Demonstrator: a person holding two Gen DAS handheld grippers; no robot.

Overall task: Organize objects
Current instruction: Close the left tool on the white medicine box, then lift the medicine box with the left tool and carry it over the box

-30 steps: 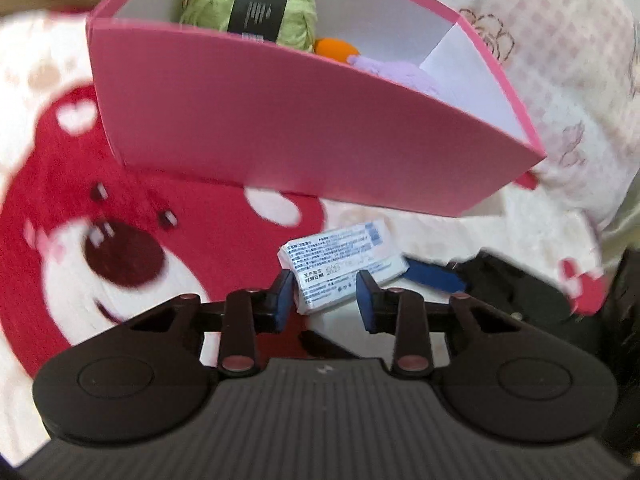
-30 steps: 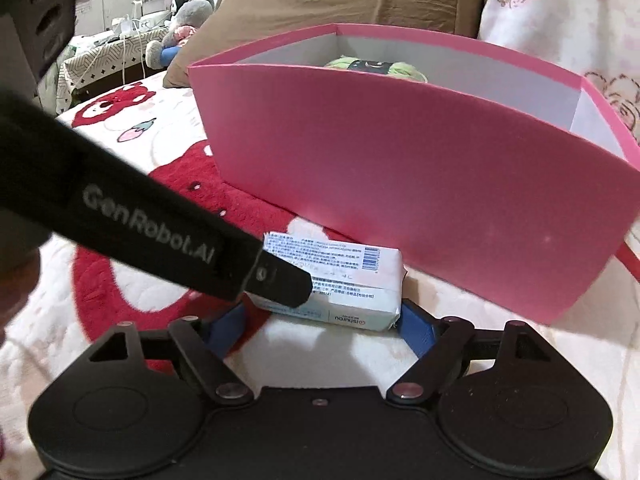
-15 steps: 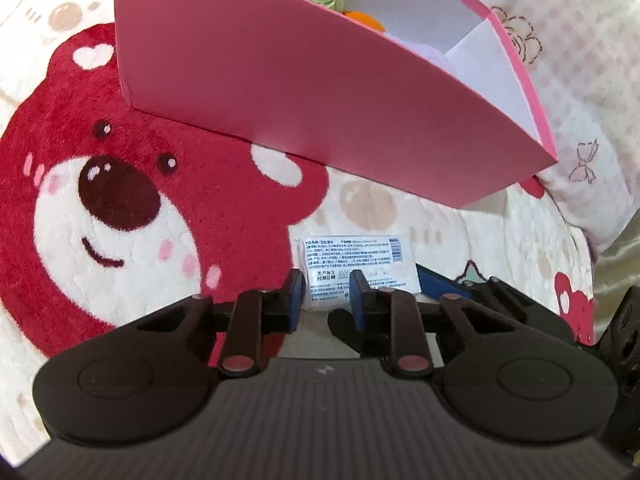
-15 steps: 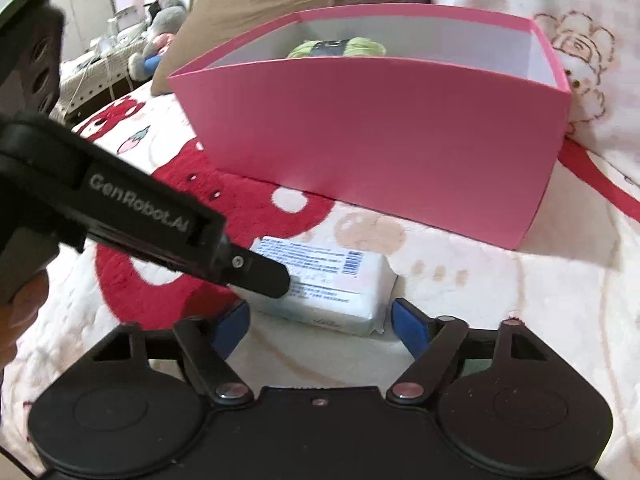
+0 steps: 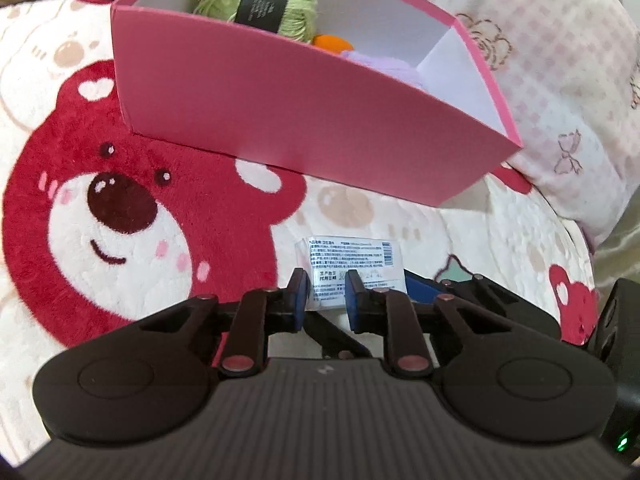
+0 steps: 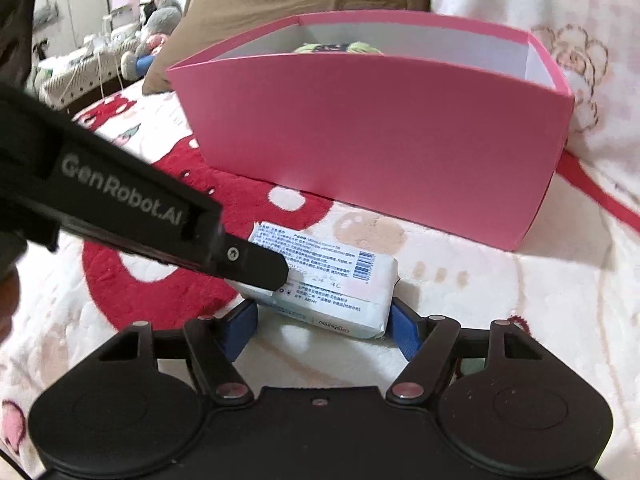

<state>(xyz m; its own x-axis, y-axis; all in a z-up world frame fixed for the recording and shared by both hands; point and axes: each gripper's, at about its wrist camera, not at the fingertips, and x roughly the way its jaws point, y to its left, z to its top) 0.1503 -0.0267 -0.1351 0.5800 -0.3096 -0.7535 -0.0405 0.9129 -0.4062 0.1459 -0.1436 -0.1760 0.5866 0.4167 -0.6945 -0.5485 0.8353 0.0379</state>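
Plush bear-print blanket (image 5: 132, 216) spread over a bed, red bear face at left, pale checked pillow (image 5: 560, 80) at right; brown cushion (image 6: 304, 4) and soft toys (image 6: 156, 24) further back in the right wrist view.

Pink box (image 5: 280, 108) standing open on the blanket, with green yarn (image 5: 260, 0), something orange (image 5: 332, 42) and something lilac (image 5: 384, 64) inside.

Compared with half a second ago: more of the box interior seen from the left wrist, yarn label back in sight, bear face shifted lower and leftward. From the right wrist, box seen closer and larger. Wet-wipe pack (image 6: 320, 280) in the same spot on the blanket, just in front of the box's near wall, apart from it.

Pack lying flat, printed label up, long axis roughly parallel to the box's near wall; barcode end toward the right in both views.

Left hand-held gripper (image 5: 325, 300) over the pack's near edge, blue pads a narrow gap apart, one finger (image 6: 248, 264) lying across the pack's top in the right wrist view; whether gripping it, cannot tell.

Right hand-held gripper (image 6: 322, 330) spread wide, blue pads (image 6: 404, 332) flanking the pack's two short ends, right pad close against the end, left pad just beside; no firm clamp seen.
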